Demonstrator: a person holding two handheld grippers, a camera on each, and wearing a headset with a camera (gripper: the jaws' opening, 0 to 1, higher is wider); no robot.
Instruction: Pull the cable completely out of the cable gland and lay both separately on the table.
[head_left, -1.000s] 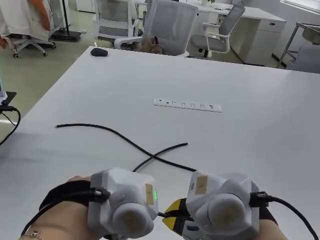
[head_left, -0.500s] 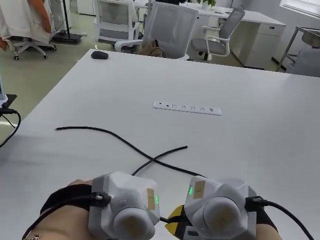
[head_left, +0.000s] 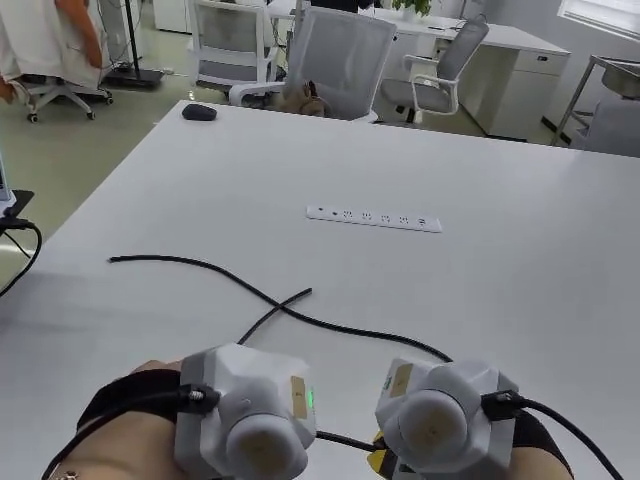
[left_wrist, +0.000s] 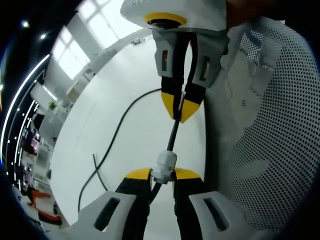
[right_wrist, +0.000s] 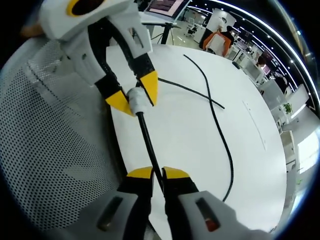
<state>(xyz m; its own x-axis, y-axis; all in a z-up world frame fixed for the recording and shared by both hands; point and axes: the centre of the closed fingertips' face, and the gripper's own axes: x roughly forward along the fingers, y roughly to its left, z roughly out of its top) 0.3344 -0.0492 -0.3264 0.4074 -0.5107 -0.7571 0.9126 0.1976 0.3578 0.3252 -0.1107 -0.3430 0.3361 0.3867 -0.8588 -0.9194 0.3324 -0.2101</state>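
Risk: the cable (right_wrist: 145, 135) remains threaded through the cable gland (left_wrist: 164, 167), so an off-axis pull could bind it or let it slip through the jaws. The left gripper (left_wrist: 162, 174) is clamped on the gland, apparently around its body. The right gripper (right_wrist: 157, 174) is closed tight on the cable just beside it, over the near edge of the table (head_left: 500, 200).
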